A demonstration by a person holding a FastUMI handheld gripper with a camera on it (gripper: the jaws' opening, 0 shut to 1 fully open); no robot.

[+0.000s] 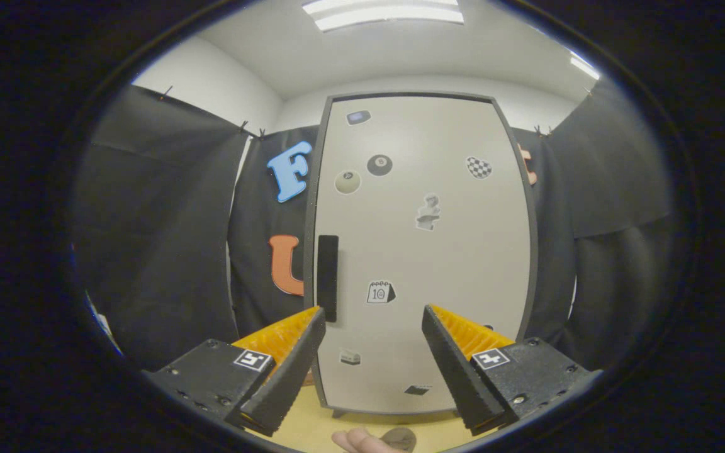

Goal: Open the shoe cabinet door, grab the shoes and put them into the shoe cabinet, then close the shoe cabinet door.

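A makeshift recording booth inside a plain office-like room: black cloth (161, 207) clipped up as walls, white painted walls (211, 82) above it, fluorescent ceiling panels (387, 14), and a pale sticker-dotted shoe cabinet (425, 251) on a yellowish floor (312, 428).

Bright ceiling light panels (382, 14) overhead, even lighting, sharp focus, strong fisheye bending at edges

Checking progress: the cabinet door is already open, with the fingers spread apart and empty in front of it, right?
Not quite. The gripper view shows the cabinet door shut, its dark handle untouched. The gripper fingers are spread apart and empty in front of it, as you said.
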